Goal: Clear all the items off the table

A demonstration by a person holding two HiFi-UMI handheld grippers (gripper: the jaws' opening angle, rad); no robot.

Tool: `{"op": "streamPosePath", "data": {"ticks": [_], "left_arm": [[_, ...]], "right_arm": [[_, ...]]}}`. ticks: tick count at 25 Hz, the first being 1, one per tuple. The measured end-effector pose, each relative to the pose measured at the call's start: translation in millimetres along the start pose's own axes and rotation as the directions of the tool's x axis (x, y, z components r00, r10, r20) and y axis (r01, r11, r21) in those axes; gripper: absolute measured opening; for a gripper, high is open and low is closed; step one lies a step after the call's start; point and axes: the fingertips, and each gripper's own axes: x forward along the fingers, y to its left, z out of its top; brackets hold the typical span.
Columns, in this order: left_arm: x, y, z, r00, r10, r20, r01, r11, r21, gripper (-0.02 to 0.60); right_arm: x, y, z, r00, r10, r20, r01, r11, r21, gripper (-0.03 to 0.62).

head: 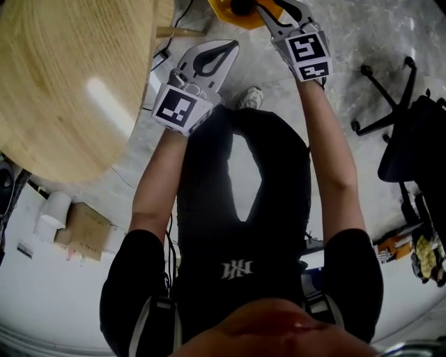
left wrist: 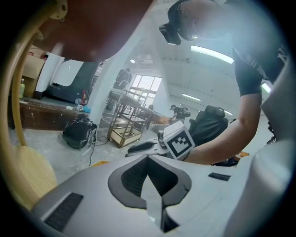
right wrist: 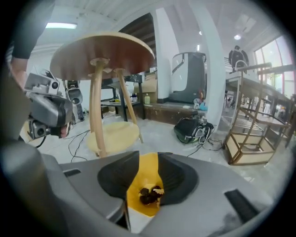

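Observation:
My right gripper (head: 273, 12) hangs open over a yellow container (head: 226, 10) on the floor. In the right gripper view a dark clump with a pale bit (right wrist: 150, 194) lies inside the yellow container (right wrist: 144, 176), seen through the gap of the right gripper (right wrist: 148, 158); nothing sits between its pads. My left gripper (head: 226, 49) is shut and empty, held beside the round wooden table (head: 63, 84). In the left gripper view the left gripper (left wrist: 148, 161) has its tips meeting, and the right gripper's marker cube (left wrist: 179, 141) shows beyond.
The table's underside (right wrist: 104, 51), legs and round lower base (right wrist: 113, 134) stand ahead left. A black bag (right wrist: 194, 129) and a wooden rack (right wrist: 256, 134) stand on the floor to the right. An office chair (head: 404, 132) and a cardboard box (head: 83, 230) flank the person.

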Motion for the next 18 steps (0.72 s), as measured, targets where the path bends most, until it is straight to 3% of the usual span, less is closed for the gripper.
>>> {"op": "streamPosePath", "data": {"ticks": [6,9,13,18], "left_arm": [[-20,-93,59,0.992,-0.122,-0.017,0.123,0.992,0.022,0.012],[-39,-134,113,0.988,-0.154,0.031,0.153,0.988,0.017,0.012],[-75,-169,193,0.985,-0.143,0.098,0.145,0.989,-0.012,0.012],[-122,-182,275,0.983,-0.084,0.162,0.088,0.996,-0.016,0.012]], "right_arm": [[-81,7,91,0.996,-0.015,0.085,0.015,1.0,-0.004,0.049],[-130,13,142,0.99,-0.012,0.139,0.015,1.0,-0.015,0.005],[-200,23,208,0.979,0.021,0.201,-0.021,1.0,-0.001,0.003],[-280,45,292,0.957,0.078,0.281,-0.081,0.997,0.002,0.003]]}}
